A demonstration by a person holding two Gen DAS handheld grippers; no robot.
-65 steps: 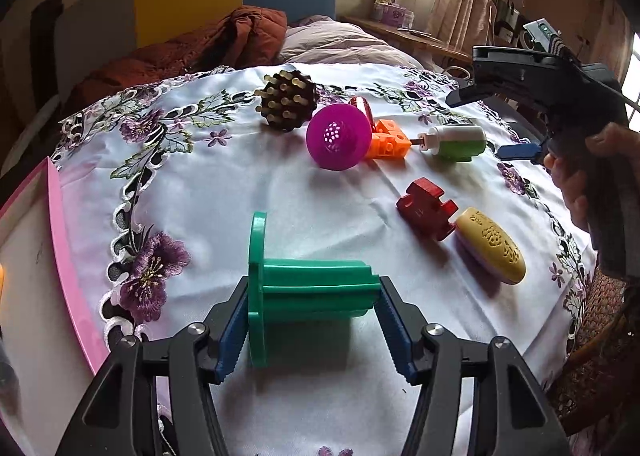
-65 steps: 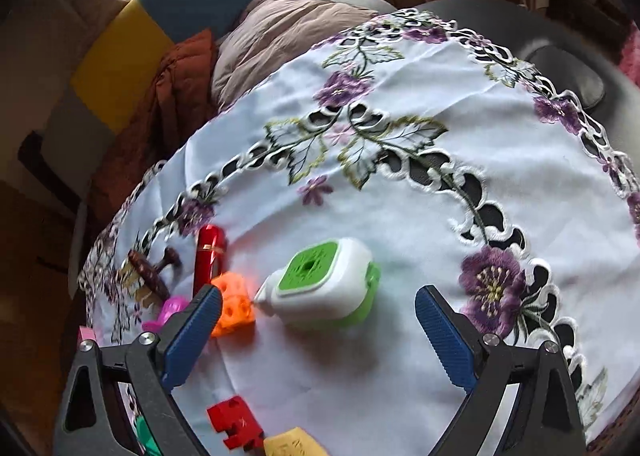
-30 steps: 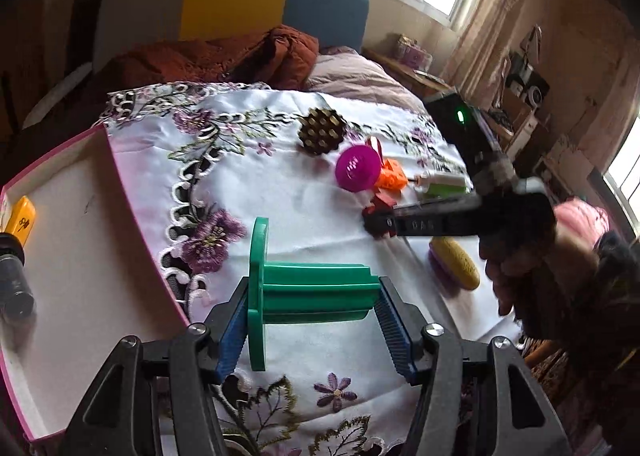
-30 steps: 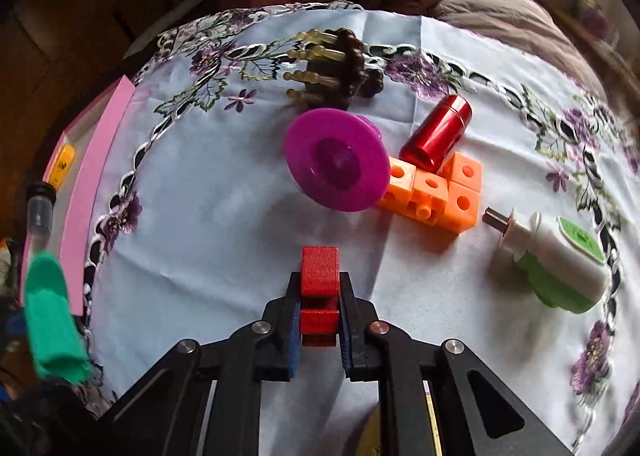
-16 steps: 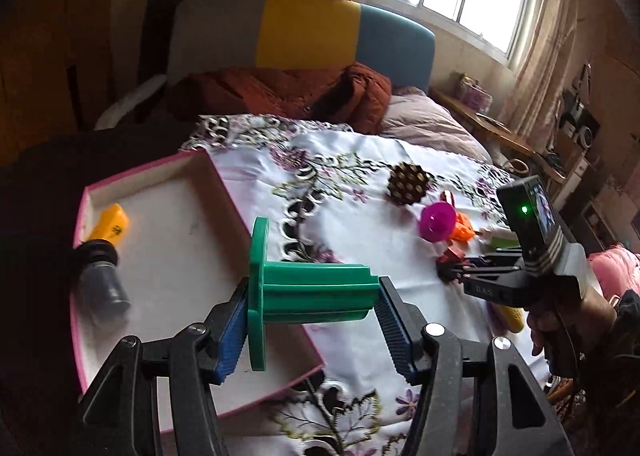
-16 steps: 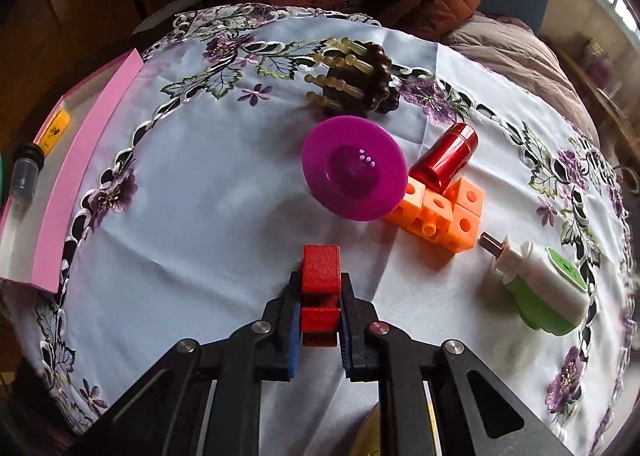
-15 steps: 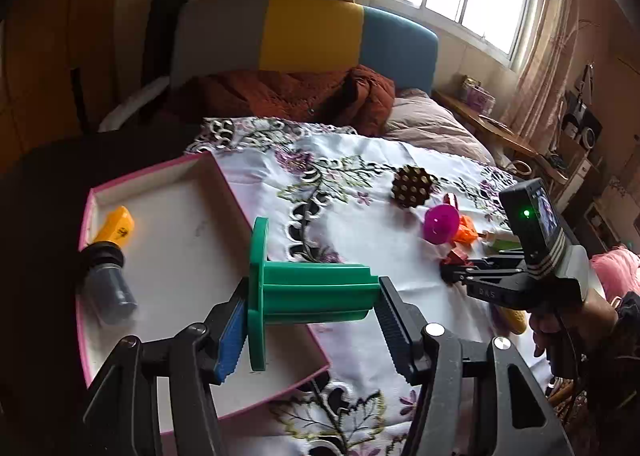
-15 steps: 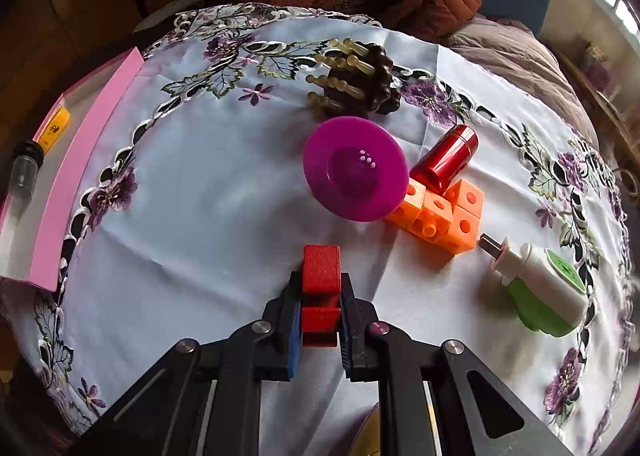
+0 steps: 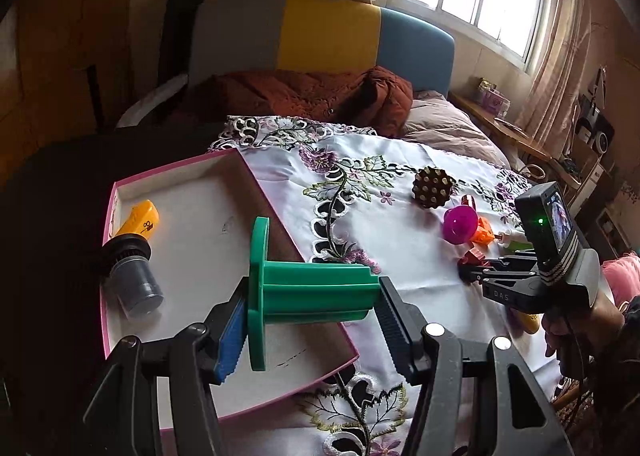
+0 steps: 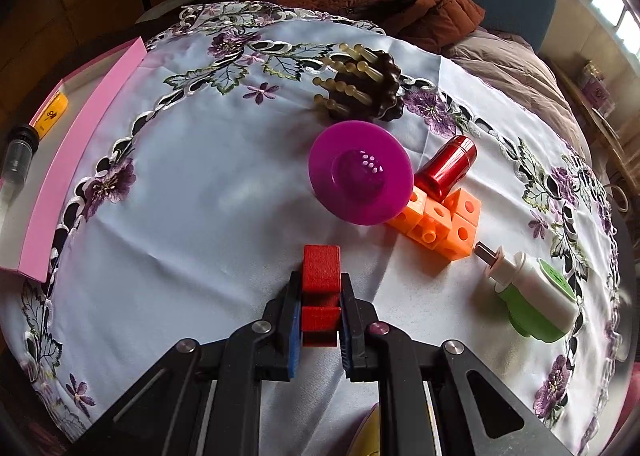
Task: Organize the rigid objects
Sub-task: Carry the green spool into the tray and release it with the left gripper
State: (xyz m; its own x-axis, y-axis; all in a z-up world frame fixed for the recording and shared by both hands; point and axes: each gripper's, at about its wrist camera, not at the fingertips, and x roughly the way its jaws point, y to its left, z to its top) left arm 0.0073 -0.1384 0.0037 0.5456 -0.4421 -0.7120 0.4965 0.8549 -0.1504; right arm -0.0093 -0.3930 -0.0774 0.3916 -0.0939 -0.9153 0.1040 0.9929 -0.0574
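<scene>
both tools loaded, green spool now over the pink tray

the left wrist view alone shows the left tool [image 9: 310, 314] clamped on one green spool [image 9: 304, 292], held in the air above the near right corner of the pink tray [image 9: 120, 192]. the tray floor shows fully only here: one yellow piece [image 9: 138, 220] and one dark capped vial [image 9: 132, 276] at 9 o'clock.

the right wrist view alone shows the right tool [image 10: 320, 320] clamped on one red block [image 10: 320, 284] above the tablecloth [image 10: 200, 192] on the desk. ahead on the cloth, from 12 to 3 o'clock: one brown spiked massager [image 10: 364, 84], one magenta strainer [image 10: 360, 172], one red cylinder [image 10: 446, 166], one orange cube cluster [image 10: 438, 222], one green-and-white plug-in device [image 10: 532, 292].

half a second ago the spool hung at the tray's right wall; now more of the tray lies under it. the red block's grip is unchanged.
</scene>
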